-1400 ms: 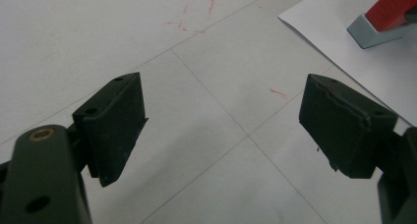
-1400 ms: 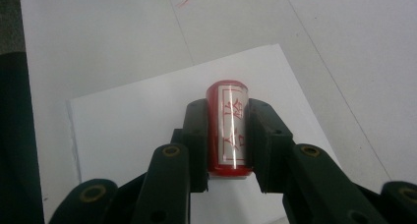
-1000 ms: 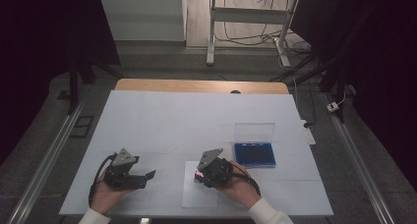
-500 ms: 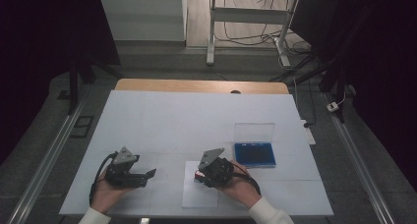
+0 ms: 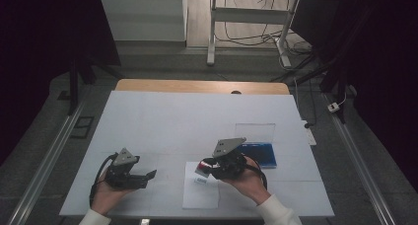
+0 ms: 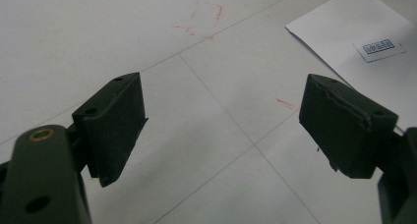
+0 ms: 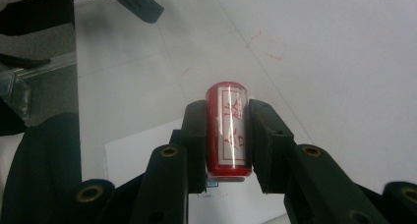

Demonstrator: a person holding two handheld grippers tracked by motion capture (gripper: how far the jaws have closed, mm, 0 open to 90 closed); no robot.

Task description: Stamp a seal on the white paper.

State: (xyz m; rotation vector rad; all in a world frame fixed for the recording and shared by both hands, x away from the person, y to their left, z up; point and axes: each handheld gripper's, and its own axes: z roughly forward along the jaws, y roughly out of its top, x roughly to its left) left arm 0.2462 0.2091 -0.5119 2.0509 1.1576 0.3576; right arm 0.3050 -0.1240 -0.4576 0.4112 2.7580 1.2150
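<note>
Currently we hold the stamp, a red cylinder with a white label of red characters, clamped between the jaws of the right gripper. In the right gripper view the jaws press on both sides of the stamp, and its rounded end points forward past the fingertips. In the high view the stamp sits just above the upper edge of the paper, close to the small printed label on that sheet.

We judge the pick-up as done: the stamp is off the table and secured. The open blue ink pad, with its clear lid tipped up behind it, lies just beyond the right hand, to its right. Whether the stamp face is already inked we cannot tell. What appears to remain is pressing the stamp down on the paper, then returning it.

We keep the left gripper well apart from the paper, to its left, low over the bare table. Its jaws stand wide apart with nothing between them; in the left gripper view, white table surface shows between the two pads, with the paper corner at upper right. We judge it ready to steady the sheet if needed.
</note>
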